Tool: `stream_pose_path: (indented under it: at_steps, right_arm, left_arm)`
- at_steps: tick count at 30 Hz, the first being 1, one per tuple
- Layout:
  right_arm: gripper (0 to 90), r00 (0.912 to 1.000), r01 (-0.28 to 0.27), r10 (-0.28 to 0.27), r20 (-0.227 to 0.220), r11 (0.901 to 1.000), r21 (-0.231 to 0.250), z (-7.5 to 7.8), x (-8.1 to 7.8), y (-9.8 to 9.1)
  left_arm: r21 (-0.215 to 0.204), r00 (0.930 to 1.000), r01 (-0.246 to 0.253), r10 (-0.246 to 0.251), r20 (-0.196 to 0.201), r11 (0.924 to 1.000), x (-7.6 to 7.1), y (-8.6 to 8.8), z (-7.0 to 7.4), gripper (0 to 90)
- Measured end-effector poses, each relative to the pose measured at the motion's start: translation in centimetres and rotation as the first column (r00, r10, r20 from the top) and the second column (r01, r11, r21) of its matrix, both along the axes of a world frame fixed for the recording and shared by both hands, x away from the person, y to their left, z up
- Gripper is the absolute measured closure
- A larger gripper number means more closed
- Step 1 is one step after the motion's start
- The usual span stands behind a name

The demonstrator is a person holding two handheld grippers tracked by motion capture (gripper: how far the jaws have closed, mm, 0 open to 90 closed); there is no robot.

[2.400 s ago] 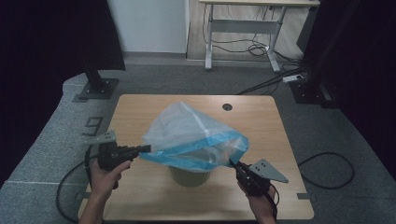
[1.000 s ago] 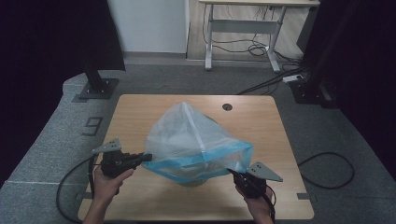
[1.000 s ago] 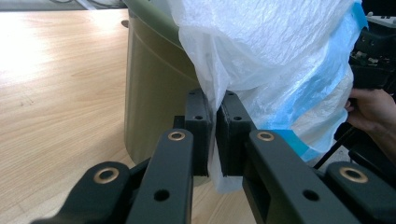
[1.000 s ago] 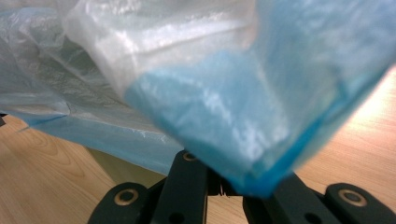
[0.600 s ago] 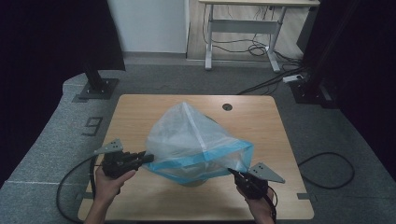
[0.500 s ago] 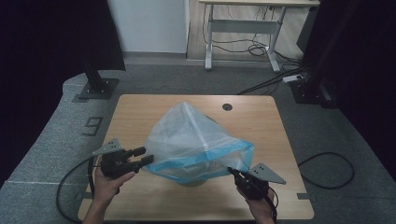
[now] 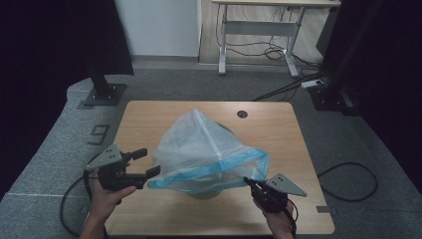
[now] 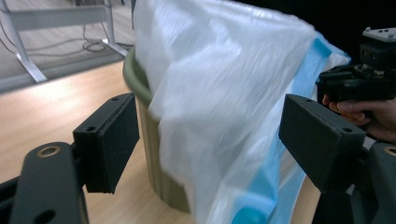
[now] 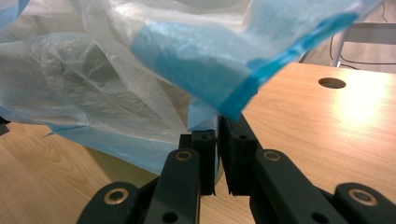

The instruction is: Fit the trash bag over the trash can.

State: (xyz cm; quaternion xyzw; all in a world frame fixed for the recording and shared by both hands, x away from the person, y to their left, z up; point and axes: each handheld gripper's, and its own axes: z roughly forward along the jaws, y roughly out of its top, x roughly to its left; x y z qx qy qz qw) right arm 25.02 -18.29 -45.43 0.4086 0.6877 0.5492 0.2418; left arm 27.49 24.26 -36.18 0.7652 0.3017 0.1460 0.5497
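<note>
From the high view I see the plastic bag (image 7: 206, 152), white with a blue hem, draped over the green bin (image 7: 209, 191) near the middle of the wooden table (image 7: 278, 129). My left gripper (image 7: 149, 167) sits just beside the bag's left hem, its jaws having just been opening, now spread with nothing pressed between them. My right gripper (image 7: 248, 181) pinches the hem at the bag's right corner.

In the left gripper view, the jaws stand wide apart; the bag (image 8: 224, 93) hangs ahead over the bin (image 8: 154, 154), free of both pads, and the right gripper (image 8: 359, 84) shows beyond.

In the right gripper view, the jaws are pressed together on the blue hem (image 9: 205, 60), with the table (image 9: 327, 130) behind
</note>
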Motion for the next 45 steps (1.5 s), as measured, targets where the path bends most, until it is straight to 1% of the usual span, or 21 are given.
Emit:
stream_pose_path:
  at_steps: [2,6,10,13,17,19,21,23,26,27,29,30,31,32,34,35,37,39,41,42,45]
  right_arm:
    - [83.1,1.0,-0.001,0.001,-0.003,1.0,-0.002,0.0,0.0,0.0]
    - [83.3,1.0,0.001,-0.001,-0.006,1.0,-0.001,0.0,0.1,-0.1]
    - [83.3,1.0,0.001,-0.001,-0.008,1.0,0.0,-0.1,0.1,-0.1]
    - [83.3,1.0,0.0,0.0,-0.008,1.0,0.003,-0.1,0.0,-0.1]
    - [83.3,1.0,-0.001,0.001,-0.007,1.0,0.006,-0.1,0.0,-0.2]
    - [83.3,1.0,0.0,0.0,-0.008,1.0,0.007,-0.1,0.0,-0.3]
    - [83.3,1.0,0.002,-0.002,-0.008,1.0,0.009,-0.1,0.0,-0.4]
    - [83.3,0.9999,0.006,-0.006,-0.009,0.9999,0.01,-0.2,0.0,-0.5]
    - [83.3,1.0,0.006,-0.006,-0.008,0.9999,0.012,-0.2,0.0,-0.6]
    - [83.3,1.0,0.006,-0.006,-0.007,0.9999,0.013,-0.2,0.0,-0.5]
    - [83.3,1.0,0.005,-0.005,-0.008,0.9999,0.011,-0.2,0.0,-0.5]
    - [83.3,1.0,0.005,-0.004,-0.009,0.9999,0.011,-0.2,0.0,-0.5]
    - [83.3,0.9999,0.005,-0.005,-0.009,0.9999,0.011,-0.2,0.0,-0.5]
    - [83.3,0.9999,0.006,-0.006,-0.009,0.9999,0.01,-0.2,0.0,-0.5]
    - [83.4,0.9999,0.006,-0.006,-0.012,1.0,0.008,-0.3,0.0,-0.6]
    - [83.6,0.9999,0.007,-0.007,-0.014,1.0,0.005,-0.4,0.0,-0.6]
    - [84.1,0.9997,0.006,-0.006,-0.023,1.0,0.001,-0.6,0.0,-0.7]
    - [84.4,0.9995,0.005,-0.005,-0.03,1.0,-0.005,-0.8,-0.1,-0.8]
    - [84.7,0.9994,0.003,-0.004,-0.034,0.9999,-0.012,-1.0,-0.2,-1.0]
    - [85.1,0.9993,0.005,-0.005,-0.037,0.9999,-0.012,-1.2,-0.2,-1.1]
    - [86.6,0.9992,0.004,-0.004,-0.041,1.0,-0.009,-1.5,-0.3,-1.3]
  left_arm:
    - [0.017,0.9998,0.005,-0.005,0.018,0.9999,0.1,-0.6,0.8,21.8]
    - [0.042,0.9983,0.042,-0.044,0.038,0.9982,0.5,-2.4,2.1,24.4]
    - [0.089,0.9947,0.095,-0.098,0.032,0.9915,1.0,-4.8,2.7,24.7]
    - [0.138,0.992,0.126,-0.126,-0.006,0.9824,1.9,-6.3,2.5,21.3]
    - [0.168,0.9848,0.168,-0.158,-0.073,0.9714,3.1,-7.6,1.4,18.1]
    - [0.184,0.9826,0.176,-0.161,-0.092,0.967,3.5,-8.1,0.9,18.5]
    - [0.199,0.9809,0.183,-0.166,-0.102,0.9626,3.6,-8.3,0.4,22.0]
    - [0.215,0.9807,0.182,-0.161,-0.111,0.9595,3.7,-8.5,0.0,29.3]
    - [0.236,0.9807,0.182,-0.158,-0.115,0.9546,3.9,-8.7,-0.5,45.5]
    - [0.236,0.9791,0.19,-0.166,-0.118,0.9531,3.9,-8.7,-0.6,50.5]
    - [0.231,0.9777,0.195,-0.17,-0.124,0.9532,4.0,-8.7,-0.6,63.5]
    - [0.225,0.9768,0.196,-0.17,-0.13,0.9544,4.1,-8.7,-0.6,67.7]
    - [0.214,0.9756,0.199,-0.173,-0.134,0.9564,4.2,-8.6,-0.6,72.1]
    - [0.192,0.9748,0.2,-0.175,-0.139,0.9607,4.3,-8.4,-0.5,75.2]
    - [0.143,0.9761,0.193,-0.175,-0.129,0.9707,4.6,-7.9,-0.2,78.4]
    - [0.107,0.9764,0.189,-0.175,-0.126,0.9761,4.8,-7.5,0.1,79.8]
    - [0.039,0.9768,0.182,-0.176,-0.121,0.9825,5.3,-6.9,0.4,82.8]
    - [0.007,0.9783,0.172,-0.17,-0.118,0.985,5.7,-6.3,0.8,84.8]
    - [-0.028,0.978,0.168,-0.17,-0.121,0.9854,6.2,-5.8,1.0,86.5]
    - [-0.038,0.9776,0.168,-0.171,-0.122,0.9851,6.4,-5.7,1.1,88.1]
    - [-0.066,0.9809,0.143,-0.15,-0.123,0.9875,7.1,-5.4,1.4,89.5]
